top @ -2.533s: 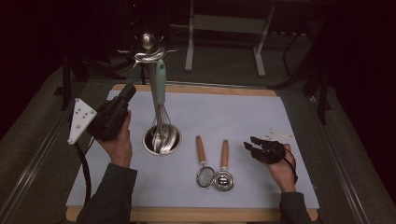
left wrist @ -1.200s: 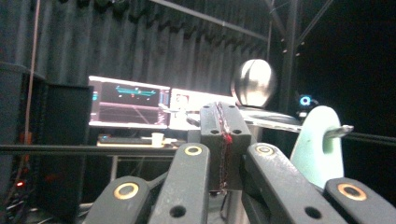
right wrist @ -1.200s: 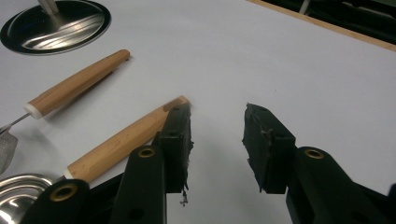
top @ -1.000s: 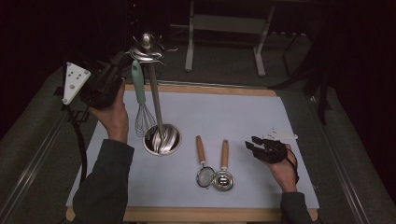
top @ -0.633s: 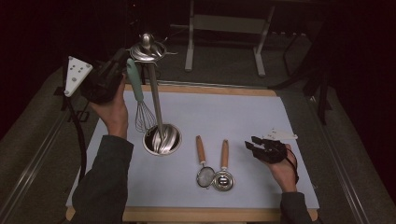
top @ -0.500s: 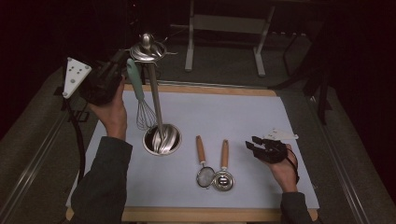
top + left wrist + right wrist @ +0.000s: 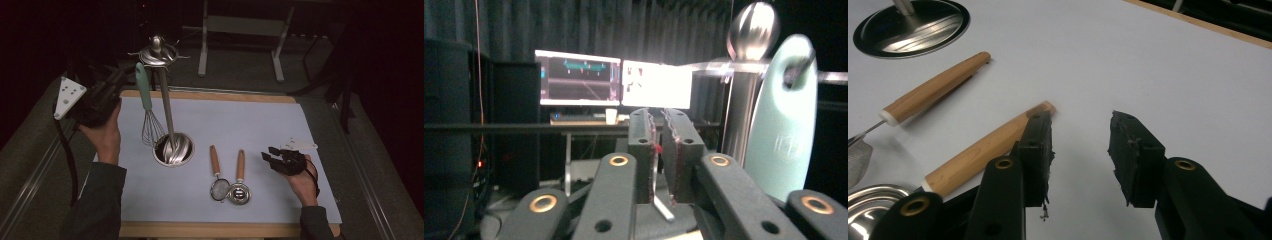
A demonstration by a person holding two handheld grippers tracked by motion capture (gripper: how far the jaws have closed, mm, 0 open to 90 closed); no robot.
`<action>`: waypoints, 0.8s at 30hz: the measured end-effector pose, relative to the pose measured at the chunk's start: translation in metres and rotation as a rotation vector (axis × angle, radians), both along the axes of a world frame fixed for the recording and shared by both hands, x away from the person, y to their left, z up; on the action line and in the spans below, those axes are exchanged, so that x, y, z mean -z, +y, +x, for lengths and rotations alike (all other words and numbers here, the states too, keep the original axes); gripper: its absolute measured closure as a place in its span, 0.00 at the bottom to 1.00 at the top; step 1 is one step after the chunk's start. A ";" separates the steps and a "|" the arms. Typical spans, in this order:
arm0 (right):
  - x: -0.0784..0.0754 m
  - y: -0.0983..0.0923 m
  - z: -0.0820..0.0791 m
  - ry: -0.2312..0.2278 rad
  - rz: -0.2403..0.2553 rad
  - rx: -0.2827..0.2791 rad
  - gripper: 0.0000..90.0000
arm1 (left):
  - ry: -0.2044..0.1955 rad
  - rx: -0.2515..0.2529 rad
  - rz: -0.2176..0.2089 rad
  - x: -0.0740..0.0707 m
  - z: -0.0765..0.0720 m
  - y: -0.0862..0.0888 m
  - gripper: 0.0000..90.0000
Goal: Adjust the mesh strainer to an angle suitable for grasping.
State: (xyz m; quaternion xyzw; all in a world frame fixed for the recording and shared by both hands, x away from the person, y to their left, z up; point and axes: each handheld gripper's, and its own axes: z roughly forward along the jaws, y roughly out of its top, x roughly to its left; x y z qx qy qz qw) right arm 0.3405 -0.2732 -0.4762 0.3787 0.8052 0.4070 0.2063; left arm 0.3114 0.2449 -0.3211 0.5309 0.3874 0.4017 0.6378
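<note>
A whisk with a mint-green handle (image 7: pixel 144 92) hangs by its handle hole from a hook of the steel utensil stand (image 7: pixel 166 107), its wires (image 7: pixel 151 131) just above the mat. My left gripper (image 7: pixel 119 80) is just left of the handle. Its jaws have just been opening and stand a little apart with nothing between them. In the left gripper view the gripper (image 7: pixel 658 135) has the handle (image 7: pixel 781 130) to its right, beside the stand's pole (image 7: pixel 739 115). My right gripper (image 7: pixel 270 156) rests open on the mat, and its view shows the jaws (image 7: pixel 1080 132) beside a wooden handle (image 7: pixel 983 150).
A small strainer (image 7: pixel 216 172) and a round metal scoop (image 7: pixel 239 180), both wooden-handled, lie side by side between the stand's base (image 7: pixel 173 149) and the right hand. The pale mat (image 7: pixel 260 125) covers a wooden board. Dark floor and a metal frame lie beyond the far edge.
The left gripper carried the whisk up to the stand's hook, then let go and drew back slightly left and down. The whisk now hangs free. The right gripper has not moved.
</note>
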 end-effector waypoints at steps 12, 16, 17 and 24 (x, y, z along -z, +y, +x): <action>-0.002 0.008 -0.001 0.025 -0.007 -0.021 0.65 | 0.158 0.054 0.019 0.060 -0.013 0.014 0.75; -0.001 0.013 -0.001 0.037 -0.014 -0.040 0.64 | 0.215 0.045 0.039 0.086 -0.015 0.016 0.74; 0.000 0.014 -0.001 0.039 -0.020 -0.044 0.63 | 0.226 0.044 0.034 0.091 -0.016 0.017 0.74; 0.001 0.022 -0.002 0.050 -0.037 -0.066 0.61 | 0.292 0.036 0.038 0.120 -0.022 0.023 0.74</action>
